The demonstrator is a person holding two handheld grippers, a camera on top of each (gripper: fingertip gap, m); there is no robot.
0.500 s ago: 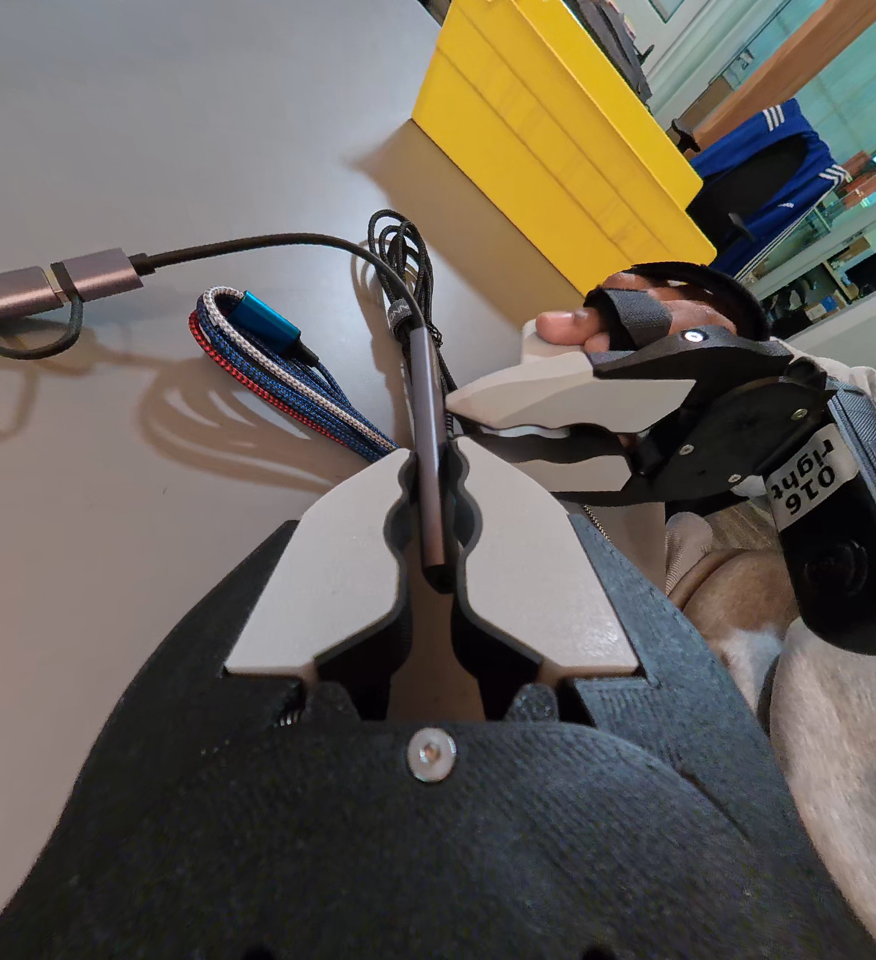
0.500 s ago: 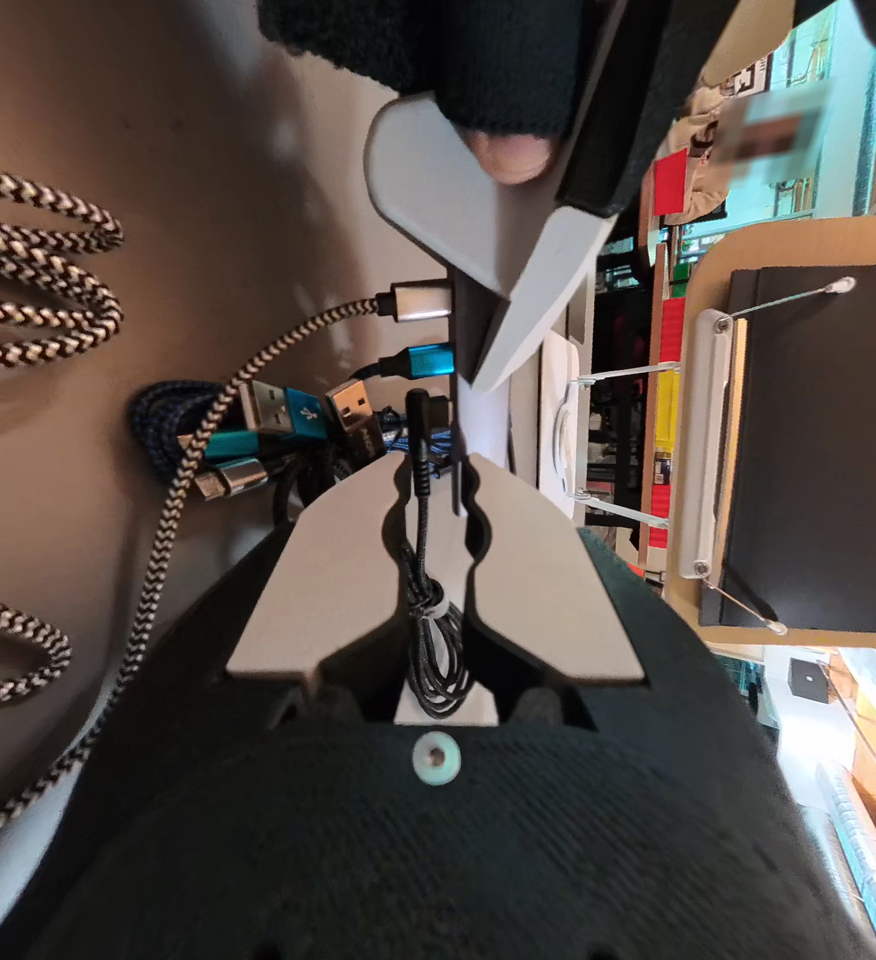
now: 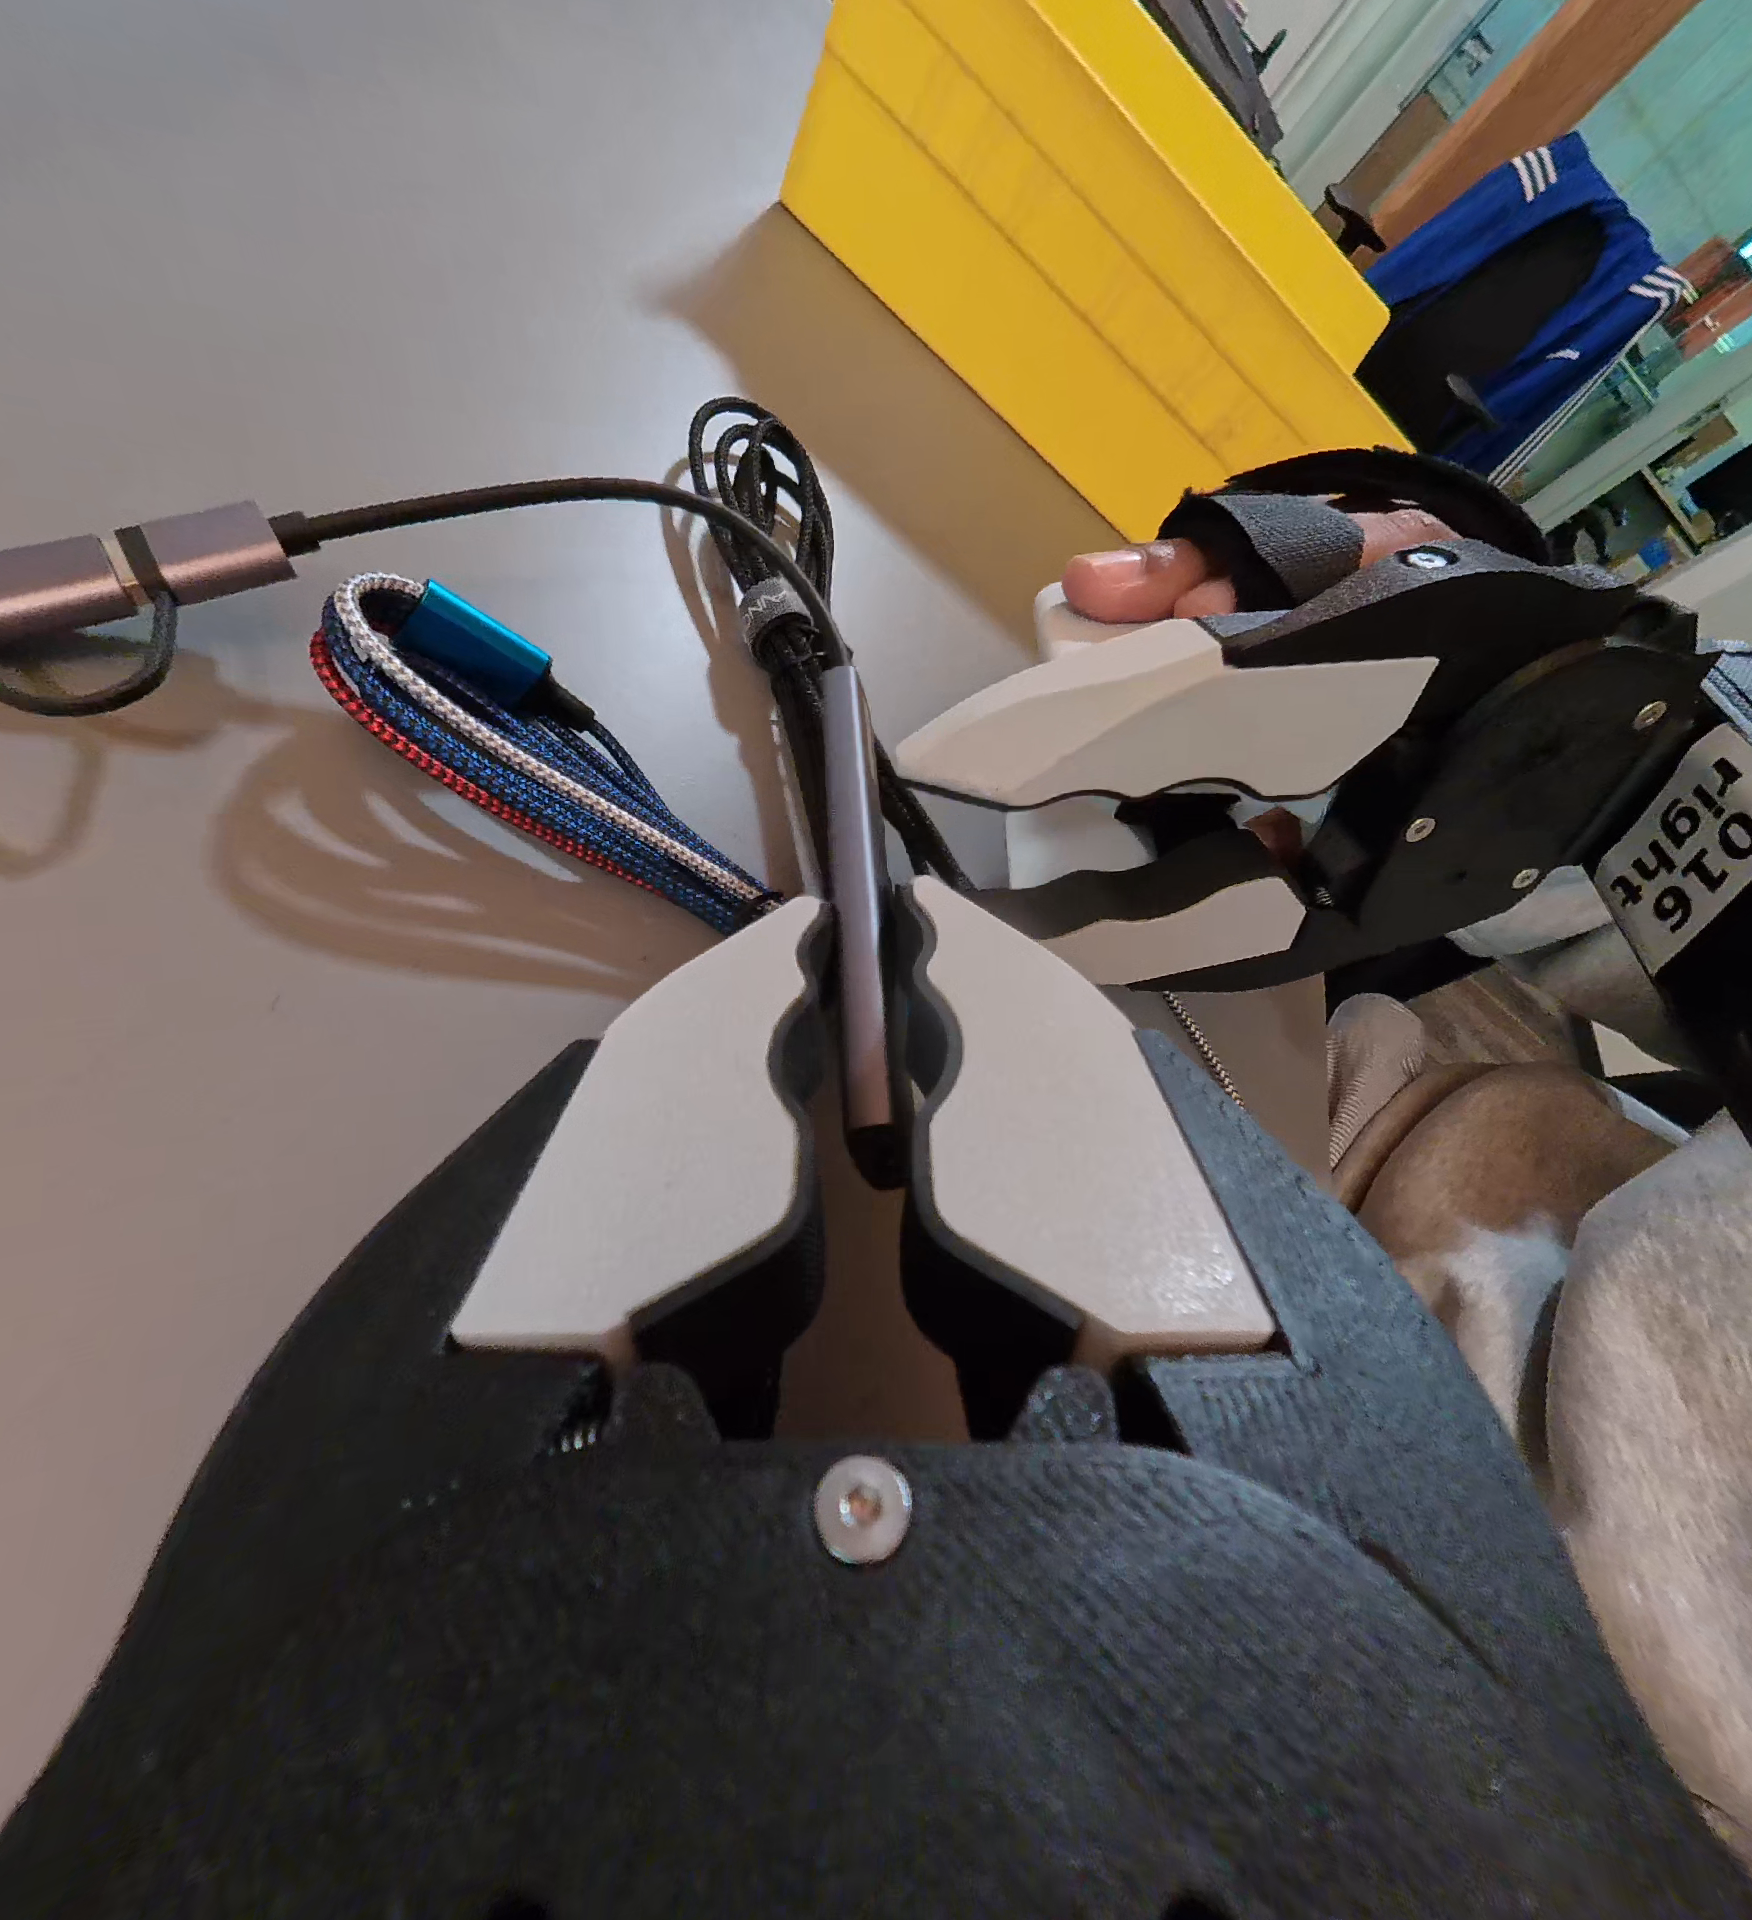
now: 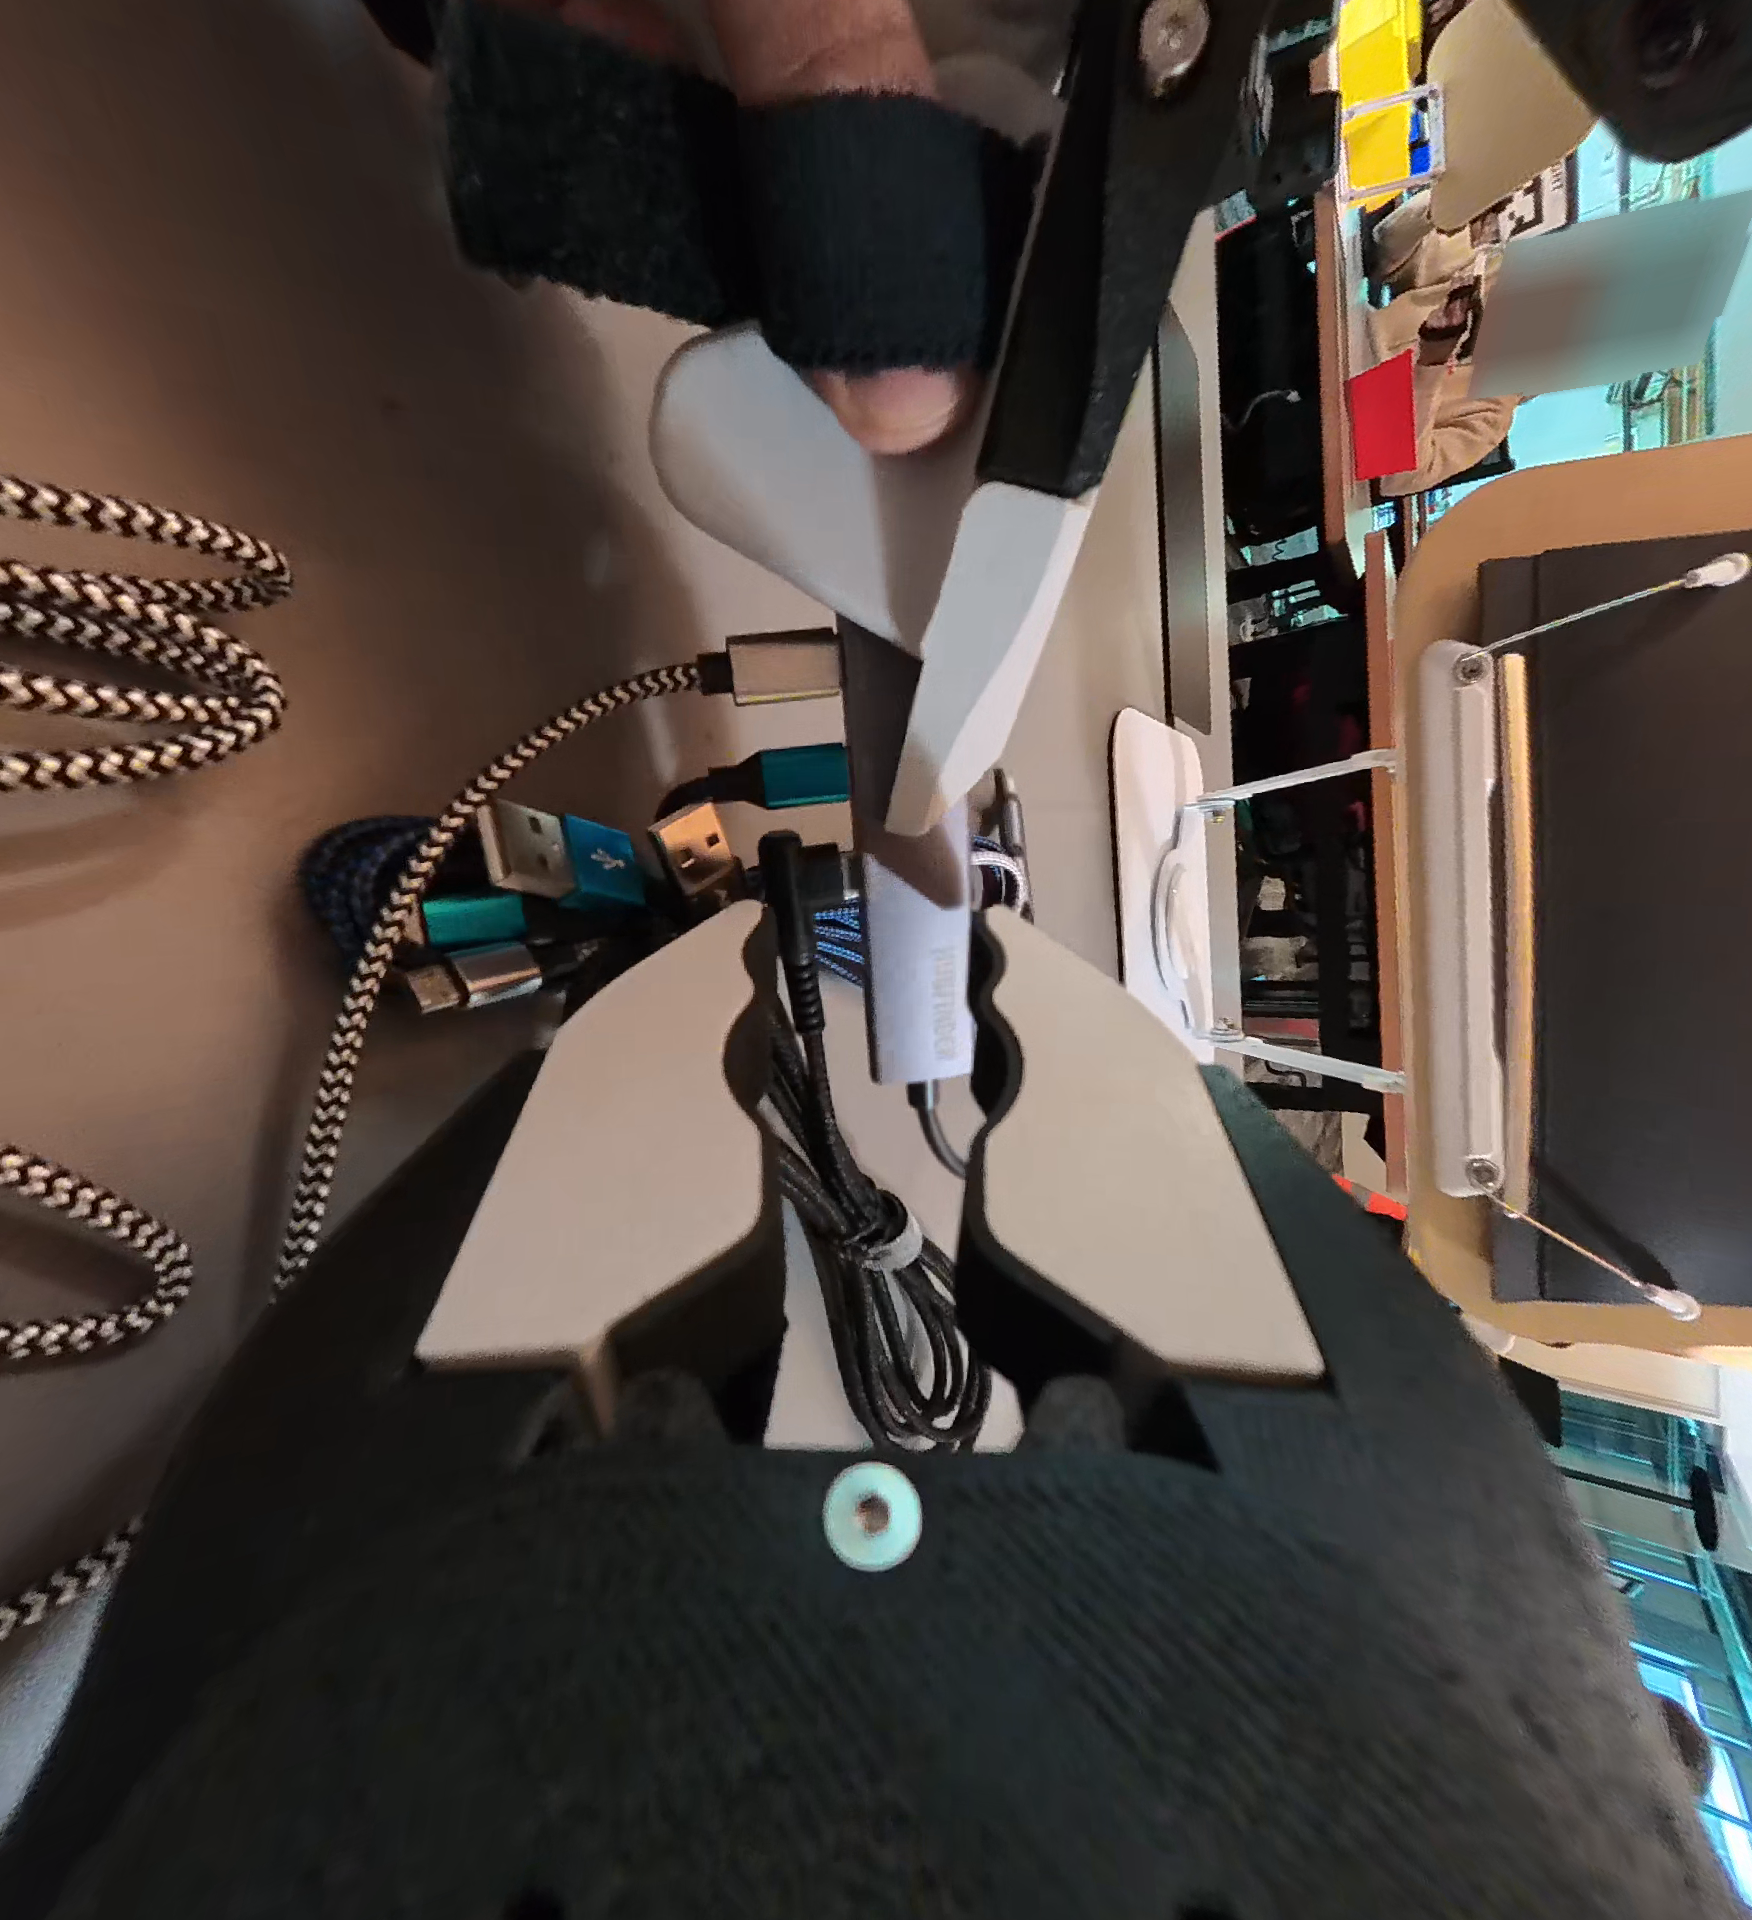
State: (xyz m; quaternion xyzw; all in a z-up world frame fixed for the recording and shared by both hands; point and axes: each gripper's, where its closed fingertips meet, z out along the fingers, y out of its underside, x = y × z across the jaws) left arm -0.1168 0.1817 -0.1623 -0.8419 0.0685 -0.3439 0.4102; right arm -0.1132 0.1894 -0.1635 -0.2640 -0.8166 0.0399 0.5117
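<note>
My left gripper (image 3: pixel 864 904) is shut on a thin grey USB hub (image 3: pixel 856 831), seen edge-on and held above the table. In the right wrist view the left gripper (image 4: pixel 887 810) comes in from the top, gripping the same hub (image 4: pixel 924 977). A silver plug (image 4: pixel 784 665) and a teal plug (image 4: pixel 799 774) sit in the hub's side. My right gripper (image 4: pixel 867 914) is open around the hub's end, with a black angled plug (image 4: pixel 794 935) against its left finger. That plug's tied black cable bundle (image 4: pixel 882 1299) lies between the jaws. The right gripper (image 3: pixel 965 831) also shows in the left wrist view.
A yellow box (image 3: pixel 1059 260) stands on the grey table (image 3: pixel 228 260) behind. A grey adapter (image 3: pixel 124 571) and a blue, red and white braided bundle (image 3: pixel 498 758) lie at left. A black-and-white braided cable (image 4: pixel 93 644) and loose USB connectors (image 4: pixel 560 852) lie nearby.
The right gripper's jaws have widened, and the hub's end now shows between them. The left gripper still holds the hub in about the same place.
</note>
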